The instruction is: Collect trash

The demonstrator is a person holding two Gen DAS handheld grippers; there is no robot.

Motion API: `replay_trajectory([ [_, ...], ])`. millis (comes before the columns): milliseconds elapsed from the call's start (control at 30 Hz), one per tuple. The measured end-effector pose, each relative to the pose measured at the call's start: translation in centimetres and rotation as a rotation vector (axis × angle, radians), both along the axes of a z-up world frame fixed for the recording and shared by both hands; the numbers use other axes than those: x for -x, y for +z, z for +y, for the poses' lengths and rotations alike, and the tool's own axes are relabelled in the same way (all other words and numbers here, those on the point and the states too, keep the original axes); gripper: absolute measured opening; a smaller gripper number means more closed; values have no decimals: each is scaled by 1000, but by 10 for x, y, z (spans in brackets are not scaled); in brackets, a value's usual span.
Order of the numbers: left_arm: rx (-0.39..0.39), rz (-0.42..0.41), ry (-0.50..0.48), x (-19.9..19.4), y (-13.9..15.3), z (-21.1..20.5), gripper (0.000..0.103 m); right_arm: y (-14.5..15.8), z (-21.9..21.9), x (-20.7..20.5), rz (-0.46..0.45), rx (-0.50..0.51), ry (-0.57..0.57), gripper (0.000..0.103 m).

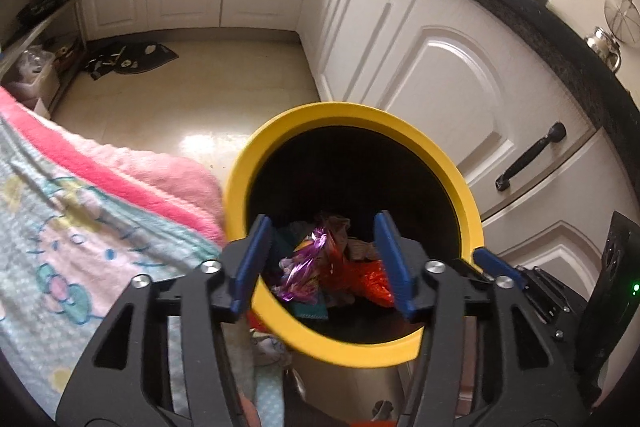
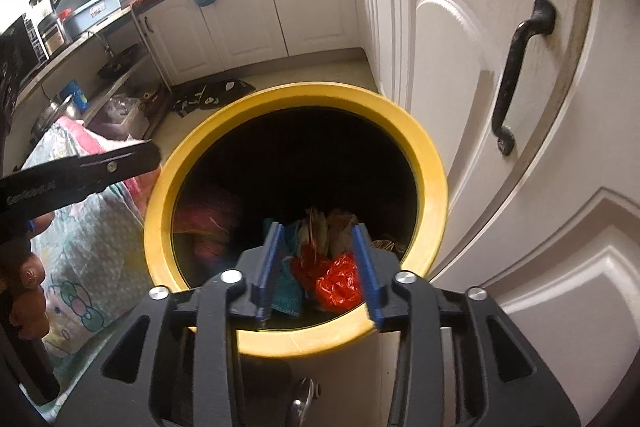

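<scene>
A round bin with a yellow rim (image 1: 340,111) and a dark inside stands on the kitchen floor beside the white cabinets. Trash lies in it: a purple foil wrapper (image 1: 308,259), red crumpled plastic (image 1: 368,279), a teal piece and brown paper. My left gripper (image 1: 323,223) hangs open over the bin's near rim, its blue pads apart and pressing on nothing. In the right wrist view the bin's rim (image 2: 296,95) and the red plastic (image 2: 338,281) show again. My right gripper (image 2: 317,229) is open over the same opening, with nothing between its fingers.
White cabinet doors (image 1: 440,79) with black handles (image 2: 516,75) stand close on the right of the bin. A pink and pale blue printed blanket (image 1: 80,219) lies on the left. A dark mat (image 1: 128,61) lies on the tiled floor farther back. A hand (image 2: 28,279) shows at the left edge.
</scene>
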State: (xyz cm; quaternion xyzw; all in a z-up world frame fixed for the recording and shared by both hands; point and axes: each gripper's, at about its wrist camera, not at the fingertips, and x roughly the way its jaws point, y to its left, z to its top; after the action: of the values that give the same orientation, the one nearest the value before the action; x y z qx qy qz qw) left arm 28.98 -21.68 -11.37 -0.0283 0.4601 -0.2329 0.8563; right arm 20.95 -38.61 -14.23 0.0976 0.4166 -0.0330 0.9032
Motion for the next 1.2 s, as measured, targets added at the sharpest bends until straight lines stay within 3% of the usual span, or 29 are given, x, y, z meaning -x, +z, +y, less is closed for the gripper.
replay_trajectory([
  [233,-15,-46,72,12,26,35,92,25,5,11,-71,21,-18,69],
  [300,-15,-72,91,18,36,47,92,33,9,15,-94,24,-20,77],
  [467,-7,-123,135,36,57,76,92,54,20,21,-142,51,-7,87],
  [733,6,-211,199,66,88,113,92,85,59,50,-230,80,48,90],
  [867,2,-258,223,87,99,130,92,106,81,74,-308,108,77,96],
  [1200,-31,-315,280,134,96,152,92,130,108,121,-438,206,100,97],
])
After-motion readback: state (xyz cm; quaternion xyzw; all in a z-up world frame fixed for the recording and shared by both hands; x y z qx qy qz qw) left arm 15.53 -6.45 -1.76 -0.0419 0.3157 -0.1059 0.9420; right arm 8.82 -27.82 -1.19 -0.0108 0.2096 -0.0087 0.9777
